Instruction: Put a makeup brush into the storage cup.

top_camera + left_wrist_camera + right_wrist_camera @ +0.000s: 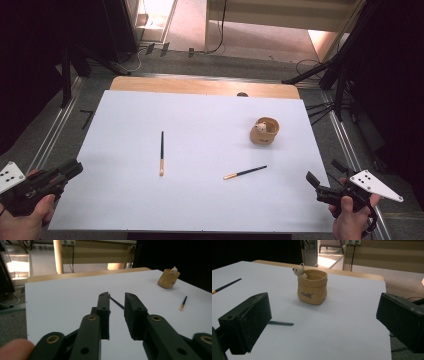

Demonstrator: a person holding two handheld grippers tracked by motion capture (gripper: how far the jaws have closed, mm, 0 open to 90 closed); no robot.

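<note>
While both tools rest at the near corners of the white sheet-covered table (200,200), the left gripper (75,167) points toward the middle with its black jaws a small gap apart, holding nothing. The right gripper (322,176) has its jaws spread wide, also empty. Each is held in a hand, the left hand (22,222) low at the near left edge, the right hand (350,220) at the near right edge.

The left gripper view looks along its jaws at the dark tip of a thin black brush with a tan handle end (161,152), partly hidden between them; the high view shows its whole length lying nearly straight away from the person. A second black brush with a tan end (245,172) lies slanted, nearer the right gripper. Beyond it stands a tan bag-shaped cup with a small white bear at its rim (312,287); the right gripper view shows dark script on the cup's front, unreadable from above.
</note>
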